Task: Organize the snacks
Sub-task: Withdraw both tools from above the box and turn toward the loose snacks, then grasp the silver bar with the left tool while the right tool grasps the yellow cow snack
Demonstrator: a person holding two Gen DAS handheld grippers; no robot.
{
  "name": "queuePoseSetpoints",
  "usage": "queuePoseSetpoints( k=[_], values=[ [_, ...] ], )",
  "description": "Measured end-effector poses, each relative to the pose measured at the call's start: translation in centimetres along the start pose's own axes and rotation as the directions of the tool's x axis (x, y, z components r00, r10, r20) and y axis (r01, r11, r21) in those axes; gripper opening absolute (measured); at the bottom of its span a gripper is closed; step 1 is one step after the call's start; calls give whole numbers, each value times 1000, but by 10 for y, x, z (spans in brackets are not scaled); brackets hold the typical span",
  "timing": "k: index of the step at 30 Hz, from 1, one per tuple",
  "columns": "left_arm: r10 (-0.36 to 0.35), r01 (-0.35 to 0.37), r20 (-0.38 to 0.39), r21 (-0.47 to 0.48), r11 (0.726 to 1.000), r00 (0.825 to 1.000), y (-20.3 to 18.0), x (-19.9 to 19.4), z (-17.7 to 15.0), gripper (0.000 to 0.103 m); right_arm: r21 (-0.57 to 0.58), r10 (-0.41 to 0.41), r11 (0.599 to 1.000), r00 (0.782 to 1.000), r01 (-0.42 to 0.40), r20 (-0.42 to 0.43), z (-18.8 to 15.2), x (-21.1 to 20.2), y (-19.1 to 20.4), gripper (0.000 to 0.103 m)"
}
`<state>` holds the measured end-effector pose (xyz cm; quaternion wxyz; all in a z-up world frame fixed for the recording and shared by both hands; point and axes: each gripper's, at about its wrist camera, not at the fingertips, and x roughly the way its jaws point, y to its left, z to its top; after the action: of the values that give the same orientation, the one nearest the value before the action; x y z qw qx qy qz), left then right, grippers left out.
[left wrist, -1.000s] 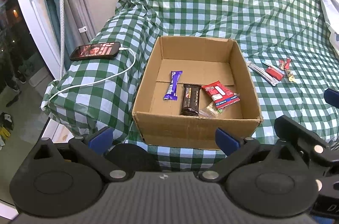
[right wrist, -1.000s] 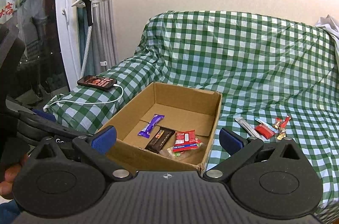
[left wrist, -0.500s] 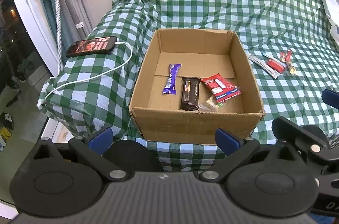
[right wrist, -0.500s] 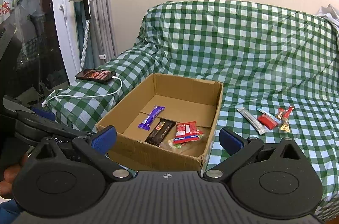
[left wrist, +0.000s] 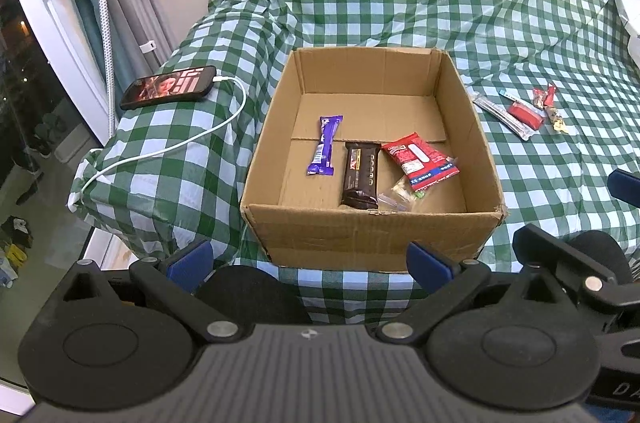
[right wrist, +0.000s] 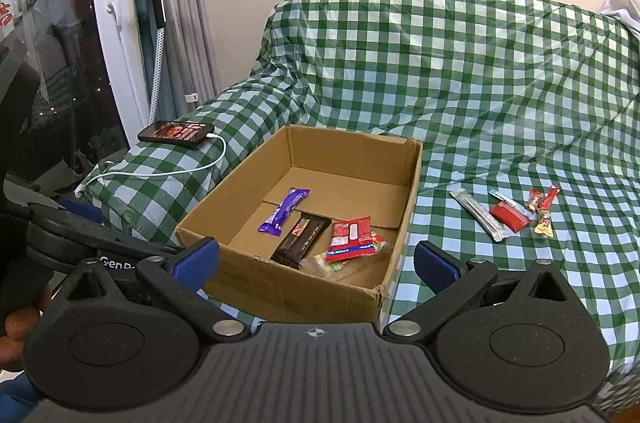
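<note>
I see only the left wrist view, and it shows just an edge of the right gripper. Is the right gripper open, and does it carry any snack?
Observer: In the right wrist view the right gripper is open, and nothing is between its fingers.
Operator: Thank you. Does it face the loose snacks on the cloth?
Observer: No. It faces the cardboard box, whose near right corner lies between the fingers. The loose snacks lie to the right of its centre, beyond its right finger.
</note>
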<state>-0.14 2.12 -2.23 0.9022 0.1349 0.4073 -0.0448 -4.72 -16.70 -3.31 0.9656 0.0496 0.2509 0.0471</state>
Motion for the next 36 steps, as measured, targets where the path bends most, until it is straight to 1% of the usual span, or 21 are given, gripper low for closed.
queuePoseSetpoints(
  k=[15, 26, 32, 36],
  values=[
    [10, -9, -35, 46, 999, 999, -13, 13, 8, 103, 47, 8, 999, 999, -7, -32, -3, 13, -16, 102],
    [-1, 3, -63, 36, 999, 998, -26, 24, 25, 103, 99, 0, 995, 999, 4, -43, -2, 21, -36, 102],
    [-17, 20, -60, 43, 999, 998, -40, 26, 40, 103, 151, -28, 988, 999, 32, -31, 0, 23, -56, 102],
    [-35, 38, -41, 70, 997, 999, -60, 28, 58, 103, 185, -73, 980, 997, 75, -16, -1, 21, -79, 102]
  ],
)
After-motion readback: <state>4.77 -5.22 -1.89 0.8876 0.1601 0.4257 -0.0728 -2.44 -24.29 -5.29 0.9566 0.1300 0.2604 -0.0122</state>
